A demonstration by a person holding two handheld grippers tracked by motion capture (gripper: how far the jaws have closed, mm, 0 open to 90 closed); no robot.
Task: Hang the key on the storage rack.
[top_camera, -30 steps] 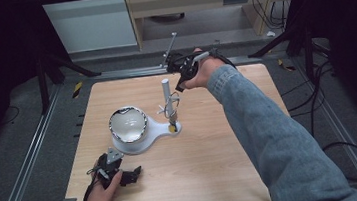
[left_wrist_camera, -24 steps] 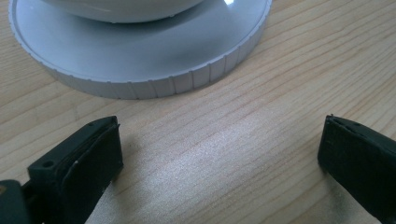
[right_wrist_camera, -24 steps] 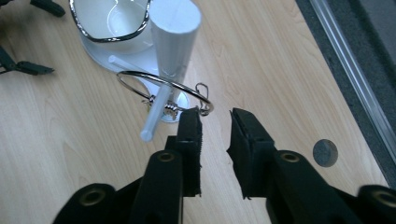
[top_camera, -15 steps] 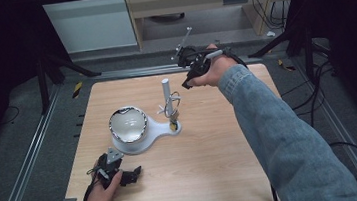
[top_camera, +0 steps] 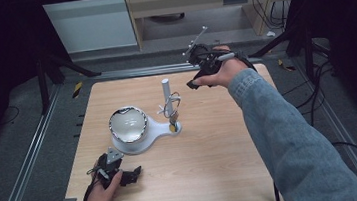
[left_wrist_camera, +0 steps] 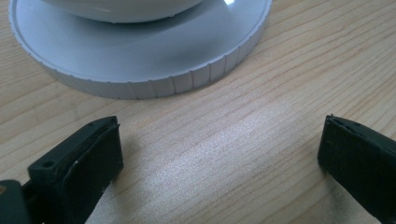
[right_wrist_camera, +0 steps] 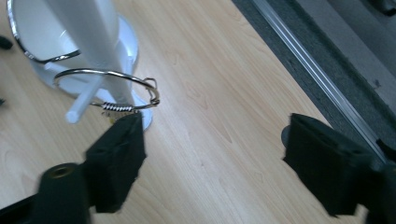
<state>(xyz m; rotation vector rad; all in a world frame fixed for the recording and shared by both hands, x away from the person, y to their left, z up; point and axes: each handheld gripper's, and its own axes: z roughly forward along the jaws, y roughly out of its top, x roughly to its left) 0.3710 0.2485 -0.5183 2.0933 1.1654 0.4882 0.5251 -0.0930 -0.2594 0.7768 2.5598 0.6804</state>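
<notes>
High view: right claw [top_camera: 198, 70] spread, empty, far-right of upright stand [top_camera: 168, 101]; left claw [top_camera: 124, 174] spread, near desk [top_camera: 213, 167] edge.

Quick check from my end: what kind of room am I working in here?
Probably a lab or recording workstation, not a home: a bare light wooden table boxed by metal floor rails, dark stand legs beside it, and loose black cables on grey carpet.
</notes>
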